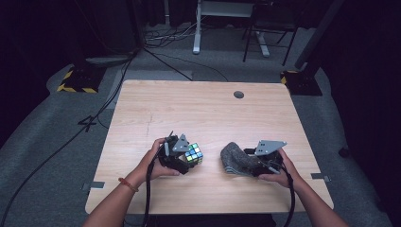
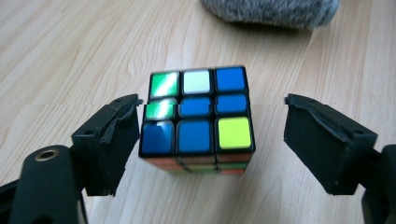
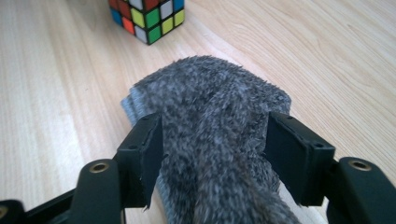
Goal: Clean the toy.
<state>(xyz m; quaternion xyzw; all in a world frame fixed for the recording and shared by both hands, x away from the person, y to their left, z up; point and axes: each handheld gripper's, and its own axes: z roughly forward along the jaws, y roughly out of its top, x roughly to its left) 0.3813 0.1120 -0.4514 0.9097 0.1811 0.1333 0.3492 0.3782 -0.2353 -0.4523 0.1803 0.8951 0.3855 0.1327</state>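
A scrambled colour cube [image 1: 194, 154] [image 2: 198, 116] stands on the wooden table [image 1: 203, 109] at front left. My left gripper [image 1: 189, 160] [image 2: 212, 116] reaches around it with its jaws open; one jaw is close against the cube's side and the other stands clear of it. To the right lies a folded grey fuzzy cloth [image 1: 234, 157] [image 3: 210, 93], whose edge also shows in the left gripper view [image 2: 271, 11]. My right gripper [image 1: 247, 163] [image 3: 215, 126] straddles it, open, with the fur brushing both pads. The cube [image 3: 149, 16] shows at the top of the right gripper view.
A round cable hole [image 1: 239, 94] sits near the table's far edge. Beyond the table, cables [image 1: 165, 61] run over grey carpet, with a white desk leg [image 1: 196, 28] and yellow-black striped stand bases [image 1: 75, 82]. Bare wood lies across the far half.
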